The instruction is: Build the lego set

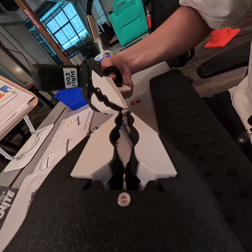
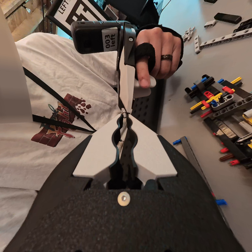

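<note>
Small grey peg (image 1: 124, 112) being pinched at tips of left gripper (image 1: 124, 115). Same peg (image 2: 124, 113) being clamped from opposite side by right gripper (image 2: 124, 115), tips meeting. Both being held above grey table (image 2: 177, 122). Half-built lego model (image 2: 223, 109) lying right of right gripper. Instruction sheets (image 1: 73, 130) lying left of left gripper.
</note>
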